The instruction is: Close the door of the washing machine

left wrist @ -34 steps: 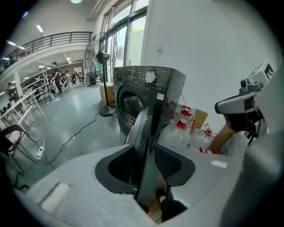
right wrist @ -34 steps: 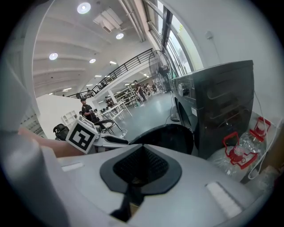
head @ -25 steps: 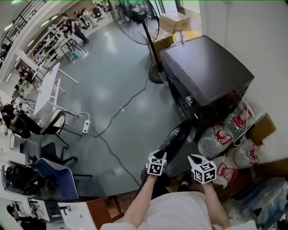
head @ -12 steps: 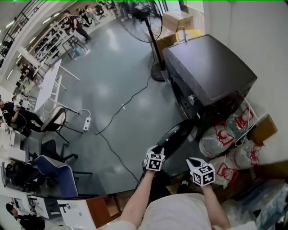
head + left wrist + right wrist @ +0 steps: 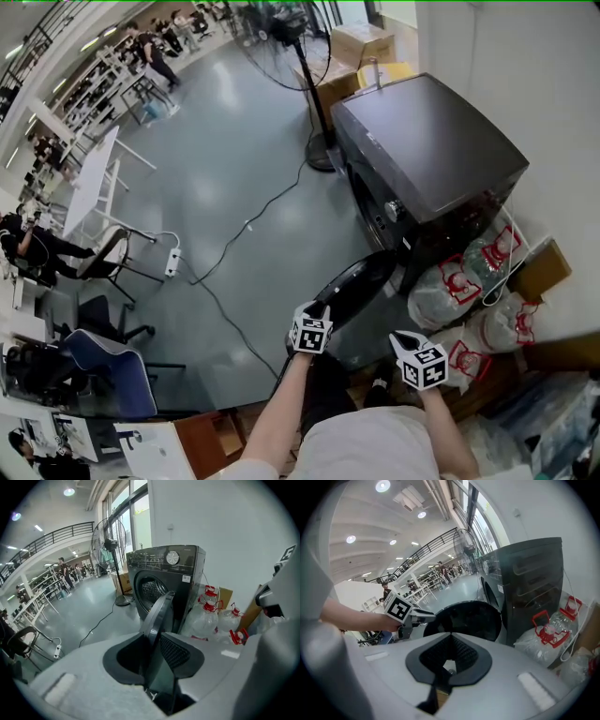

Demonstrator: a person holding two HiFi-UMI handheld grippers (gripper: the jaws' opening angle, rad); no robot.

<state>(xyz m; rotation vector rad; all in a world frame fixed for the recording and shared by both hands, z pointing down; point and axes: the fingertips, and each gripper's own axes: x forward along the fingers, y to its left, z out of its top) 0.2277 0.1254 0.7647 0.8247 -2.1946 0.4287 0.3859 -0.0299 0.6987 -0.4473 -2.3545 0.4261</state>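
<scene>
- Door [image 5: 361, 286] of the dark washing machine [image 5: 431, 155]: it is swung wide open, hinged at the machine's front and reaching out over the grey floor [image 5: 234, 141] toward the person.
- Drum opening [image 5: 151, 588]: it is left uncovered and is seen beyond the door's rim in the left gripper view.
- Left tool [image 5: 317, 311]: it is set at the door's free outer edge. In the left gripper view the rim is seen standing edge-on between the two pads and filling the gap, so the jaws are clamped on the door.
- Right tool [image 5: 400, 337]: it is held just beside the door on the machine's side, apart from it, with its jaws pressed together and nothing between them. In the right gripper view the door's round dark face is seen ahead of it, with the left tool at the door's left edge.
- Water jugs [image 5: 445, 286] with red caps and handles, wrapped in clear bags: they are piled on the floor against the machine's side, near the right tool.
- Pedestal fan [image 5: 314, 84]: it is stood at the machine's far corner, with cardboard boxes [image 5: 361, 42] behind it.
- Cable [image 5: 244, 234]: it is trailed across the floor from the fan's base to a white power strip [image 5: 173, 262], well apart from the door.
</scene>
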